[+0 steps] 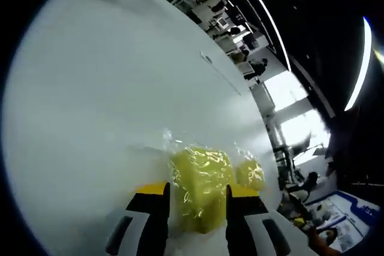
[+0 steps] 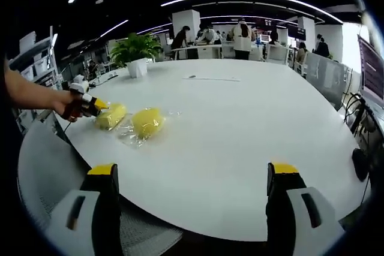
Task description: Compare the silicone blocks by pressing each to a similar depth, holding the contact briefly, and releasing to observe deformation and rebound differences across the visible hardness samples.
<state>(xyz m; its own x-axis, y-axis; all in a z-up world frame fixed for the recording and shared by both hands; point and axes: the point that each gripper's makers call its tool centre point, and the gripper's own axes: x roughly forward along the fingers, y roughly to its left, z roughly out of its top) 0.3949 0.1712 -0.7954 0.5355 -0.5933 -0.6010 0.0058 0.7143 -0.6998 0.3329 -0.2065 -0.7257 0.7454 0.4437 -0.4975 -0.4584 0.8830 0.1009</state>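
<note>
Two yellow silicone blocks in clear crinkled plastic wrap, both lying on the round white desk (image 2: 240,148).

Near yellow wrapped block (image 1: 201,187): sits between the left gripper (image 1: 198,208) jaws, which stand close on either flank; looks touching on both sides, so I read it as clamped on the block. Can't tell how deep the press goes, no obvious bulge seen. In right gripper view the same block (image 2: 111,116) is at approx 10 o'clock, with the left gripper (image 2: 99,107) on it and a person's hand (image 2: 66,105) behind.

Second yellow wrapped block (image 1: 251,173): just beside the first, at 3 o'clock of it in left gripper view, untouched. In right gripper view (image 2: 148,122), loose wrap trails toward the near edge.

Right gripper (image 2: 192,178): jaws spread wide, nothing between, hanging over the near desk edge, well apart from both blocks.

Handling (judgement): blocks prob. light, soft, springy; the wrap is slick and wrinkly, may slide or hide surface dents. Best hold: flat opposite faces, mid-height, jaws square on, so depth is comparable betw. samples. Off-centre grip could squirt the block out.

Step (judgement): press/hold on sample 1; release + sample 2 not yet done.

Surroundings: white pot w/ green plant (image 2: 136,57) at 11 o'clock far side of the desk, grey chair (image 2: 48,166) at near left, open office w/ people beyond.
</note>
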